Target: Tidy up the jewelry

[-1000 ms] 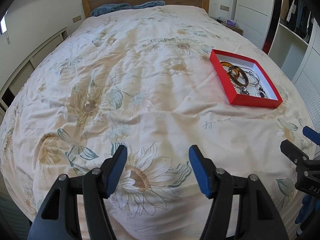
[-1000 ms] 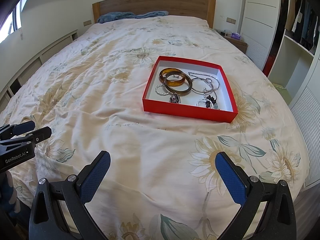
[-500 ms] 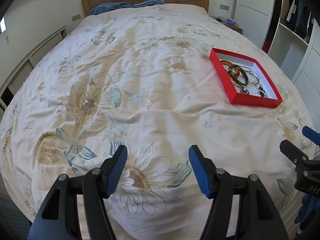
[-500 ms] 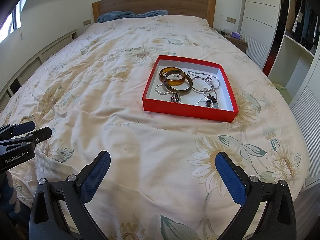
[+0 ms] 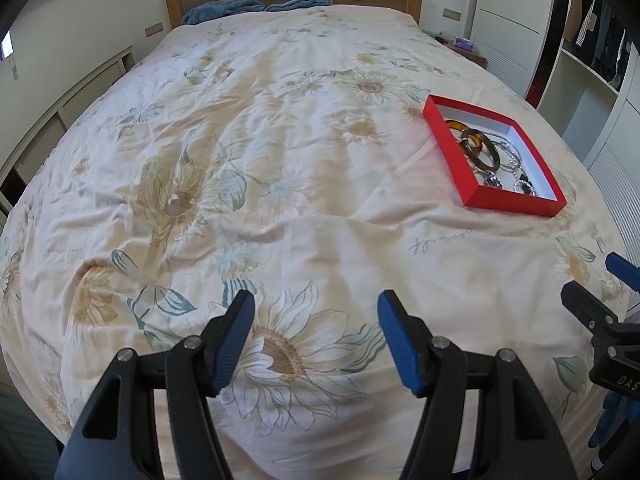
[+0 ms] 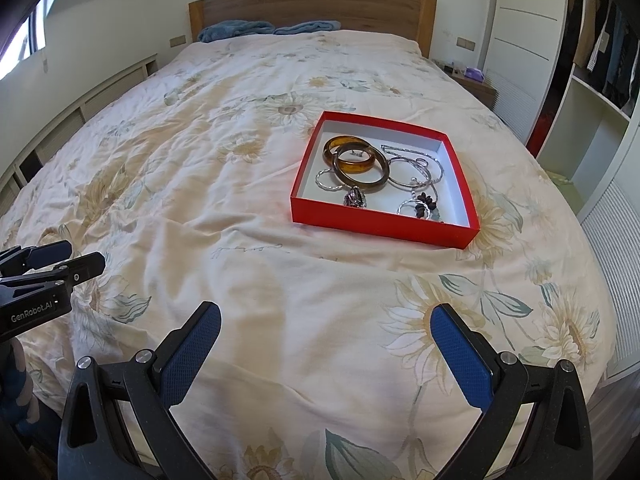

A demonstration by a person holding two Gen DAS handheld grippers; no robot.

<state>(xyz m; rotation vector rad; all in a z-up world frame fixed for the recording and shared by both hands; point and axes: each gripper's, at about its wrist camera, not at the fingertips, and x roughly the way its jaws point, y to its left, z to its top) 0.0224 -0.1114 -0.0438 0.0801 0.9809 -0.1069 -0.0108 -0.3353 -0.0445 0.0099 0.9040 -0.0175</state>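
Note:
A red tray (image 6: 376, 227) (image 5: 448, 152) with a white inside lies on the flowered bedspread, right of the middle. In it lie two amber bangles (image 6: 362, 178) (image 5: 480, 152), several thin silver bracelets (image 6: 412, 176), a chain and a dark beaded piece (image 6: 426, 206). My right gripper (image 6: 326, 316) hangs open over the bed's near end, well short of the tray, nothing between its fingers. My left gripper (image 5: 316, 304) is open over a printed sunflower, far left of the tray and empty. Each gripper shows at the edge of the other's view.
The bedspread (image 6: 200, 184) covers a wide bed with a wooden headboard (image 6: 312, 6) and blue pillows. White wardrobe shelves (image 6: 592, 120) with hanging clothes stand on the right, a nightstand (image 6: 476, 84) beyond the bed's right side, low cabinets along the left wall.

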